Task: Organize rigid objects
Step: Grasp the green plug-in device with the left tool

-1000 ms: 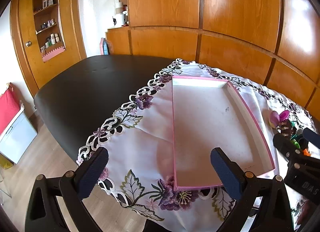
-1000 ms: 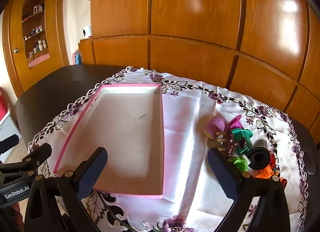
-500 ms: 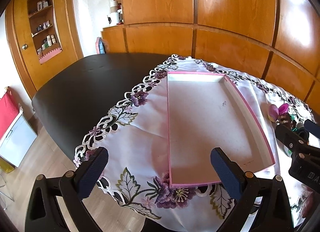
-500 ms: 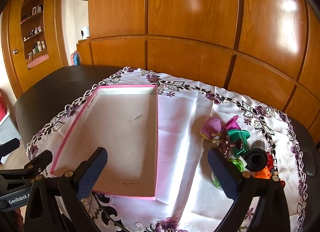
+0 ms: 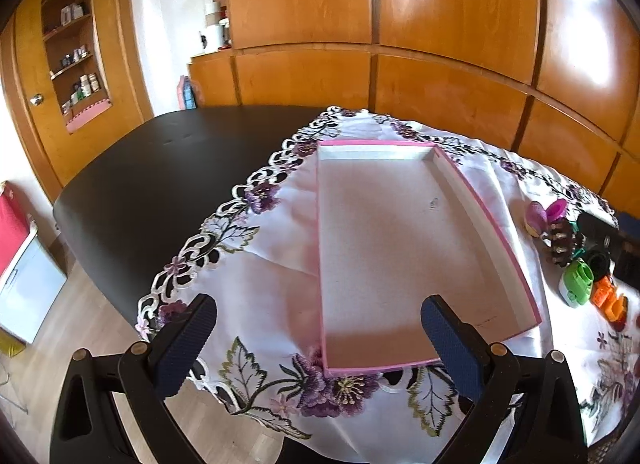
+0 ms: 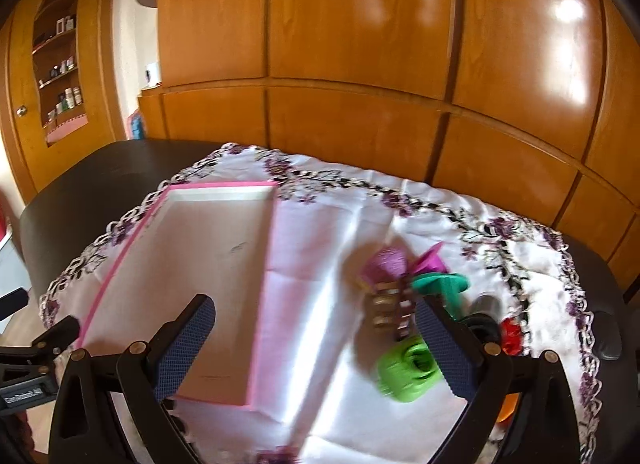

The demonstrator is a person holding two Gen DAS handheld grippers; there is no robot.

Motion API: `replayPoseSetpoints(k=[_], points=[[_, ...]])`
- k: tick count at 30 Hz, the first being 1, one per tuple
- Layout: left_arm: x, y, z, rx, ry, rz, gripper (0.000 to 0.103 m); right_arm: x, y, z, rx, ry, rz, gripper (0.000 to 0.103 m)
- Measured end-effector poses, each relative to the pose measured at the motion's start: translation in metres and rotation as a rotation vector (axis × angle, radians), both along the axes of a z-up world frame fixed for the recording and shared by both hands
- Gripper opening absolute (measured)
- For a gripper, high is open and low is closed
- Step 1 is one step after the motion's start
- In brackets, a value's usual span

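Note:
A shallow pink-rimmed box [image 5: 404, 240] [image 6: 192, 272] lies empty on the embroidered cloth. To its right sits a cluster of small toys: a purple glittery piece [image 6: 386, 264], a brown hair claw [image 6: 390, 310], a teal piece [image 6: 440, 286], a lime green piece [image 6: 408, 370] [image 5: 578, 286], a black cylinder [image 6: 482, 322], a red piece [image 6: 510, 332] and an orange piece [image 5: 610, 300]. My left gripper [image 5: 318, 344] hangs open over the box's near left corner. My right gripper [image 6: 316, 344] is open, its right finger [image 6: 444, 348] just in front of the toys, nothing held.
The white floral cloth [image 5: 260, 264] covers the right part of a black table [image 5: 152, 175]. Wooden cabinet panels [image 5: 440, 43] stand close behind. A shelf niche [image 5: 76, 51] in a door is at far left; wooden floor [image 5: 80, 324] lies beyond the table's near edge.
The right gripper has moved forward and right toward the toys, which now lie close by its right finger; that view is motion-blurred. The left gripper has drifted slightly. Both stayed open.

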State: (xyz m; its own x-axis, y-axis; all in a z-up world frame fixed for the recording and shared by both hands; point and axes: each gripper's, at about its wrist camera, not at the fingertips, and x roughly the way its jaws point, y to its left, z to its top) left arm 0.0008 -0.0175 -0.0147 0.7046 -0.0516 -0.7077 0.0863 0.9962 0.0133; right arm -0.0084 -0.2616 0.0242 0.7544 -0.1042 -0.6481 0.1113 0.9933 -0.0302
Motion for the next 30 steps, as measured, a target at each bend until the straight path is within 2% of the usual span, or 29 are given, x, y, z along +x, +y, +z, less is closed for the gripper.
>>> replayPoseSetpoints(k=[8,12,14,16,17,18,22,27,30], points=[[0.003,-0.012,0.003,-0.06,0.035,-0.082,0.103,0.003,-0.099,0.018,0.004,-0.051,-0.132,0.102],[0.005,-0.025,0.001,-0.056,0.054,-0.14,0.102,0.008,-0.155,0.001,0.018,-0.002,-0.214,0.102],[0.007,-0.032,-0.001,-0.052,0.069,-0.157,0.102,0.007,-0.183,-0.016,0.062,0.032,-0.27,0.102],[0.01,-0.041,-0.003,-0.065,0.091,-0.186,0.102,0.007,-0.211,-0.029,0.21,0.095,-0.342,0.102],[0.012,-0.044,-0.004,-0.071,0.099,-0.198,0.102,0.005,-0.219,-0.03,0.285,0.083,-0.348,0.102],[0.013,-0.051,-0.004,-0.075,0.105,-0.214,0.101,0.004,-0.226,-0.031,0.332,0.073,-0.359,0.102],[0.016,-0.082,0.003,-0.064,0.102,-0.302,0.101,-0.002,-0.236,-0.031,0.417,0.063,-0.375,0.102],[0.012,-0.135,0.007,-0.039,0.092,-0.47,0.101,-0.005,-0.238,-0.028,0.433,0.057,-0.383,0.102],[0.012,-0.176,0.002,-0.003,0.12,-0.581,0.089,-0.004,-0.239,-0.028,0.432,0.048,-0.383,0.102]])
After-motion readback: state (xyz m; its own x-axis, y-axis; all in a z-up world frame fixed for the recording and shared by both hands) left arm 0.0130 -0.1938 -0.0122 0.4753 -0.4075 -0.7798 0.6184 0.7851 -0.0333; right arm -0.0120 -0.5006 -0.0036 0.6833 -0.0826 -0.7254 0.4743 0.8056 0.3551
